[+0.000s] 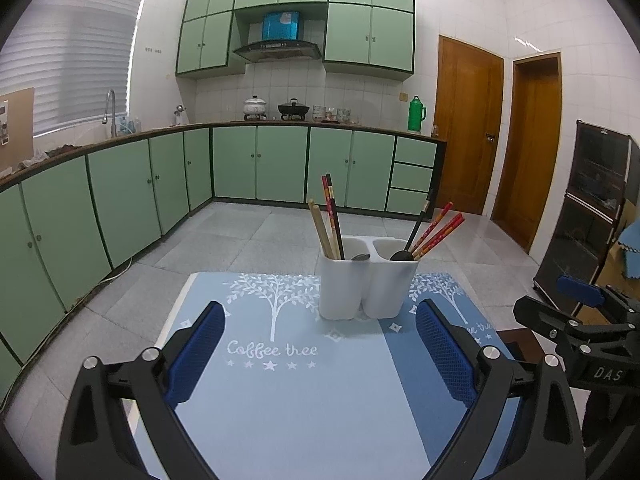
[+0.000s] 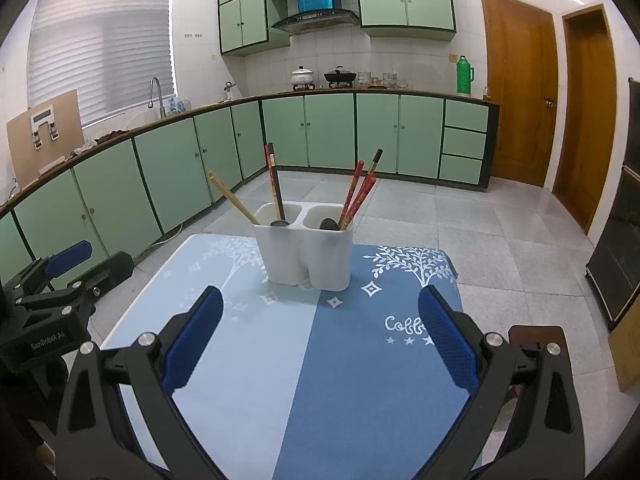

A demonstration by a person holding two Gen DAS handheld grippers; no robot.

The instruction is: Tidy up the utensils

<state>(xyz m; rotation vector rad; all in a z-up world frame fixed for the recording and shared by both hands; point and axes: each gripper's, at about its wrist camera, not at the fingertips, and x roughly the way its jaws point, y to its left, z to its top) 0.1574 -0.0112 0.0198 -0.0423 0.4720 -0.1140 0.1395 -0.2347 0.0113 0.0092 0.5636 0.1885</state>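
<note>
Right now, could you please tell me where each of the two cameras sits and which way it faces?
Left wrist view: on the left gripper, open, low over the blue mat, facing the white utensil holder and green cabinets; the right gripper shows at the right edge.
Right wrist view: on the right gripper, open, facing the same utensil holder from further right; the left gripper shows at left.
Shared: holder, chopsticks, mat, kitchen.
</note>
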